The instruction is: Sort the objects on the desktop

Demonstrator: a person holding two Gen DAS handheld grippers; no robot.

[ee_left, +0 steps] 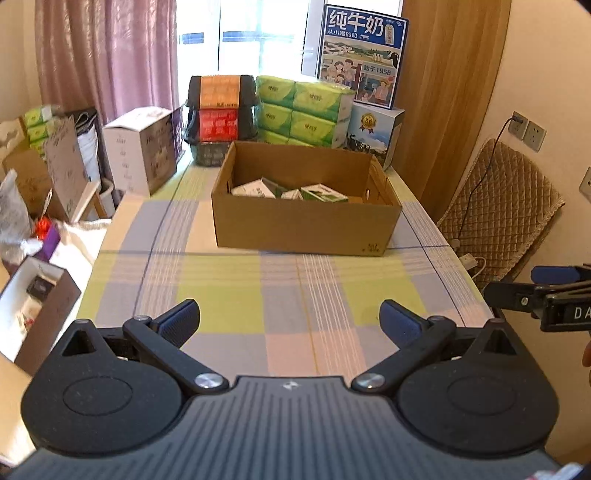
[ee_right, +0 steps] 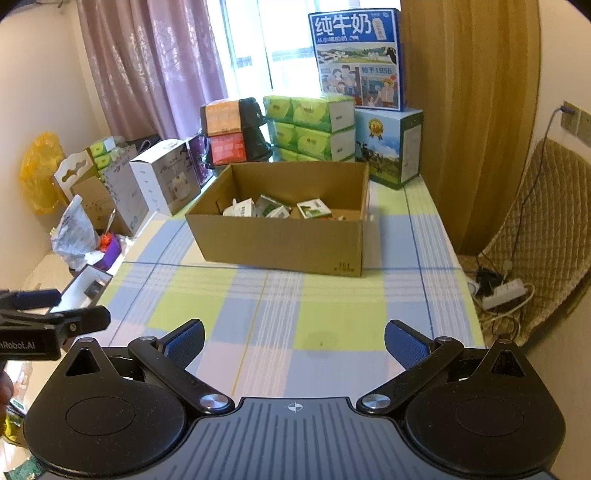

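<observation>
The left gripper (ee_left: 290,317) and right gripper (ee_right: 293,338) are held with jaws spread wide and nothing between them. Ahead of both — well beyond the fingertips — a cardboard box (ee_left: 306,225) is seen on the checked tablecloth (ee_left: 280,295), with small green-and-white cartons (ee_left: 321,194) lying inside it.

A window (ee_left: 258,33) at the far wall admits bright daylight. Left of the window hangs a pink curtain (ee_left: 110,55); right of it hangs a brown curtain (ee_left: 454,92). Further right, a cream wall (ee_left: 546,74) carries sockets (ee_left: 526,131) above a quilted chair (ee_left: 498,210).
</observation>
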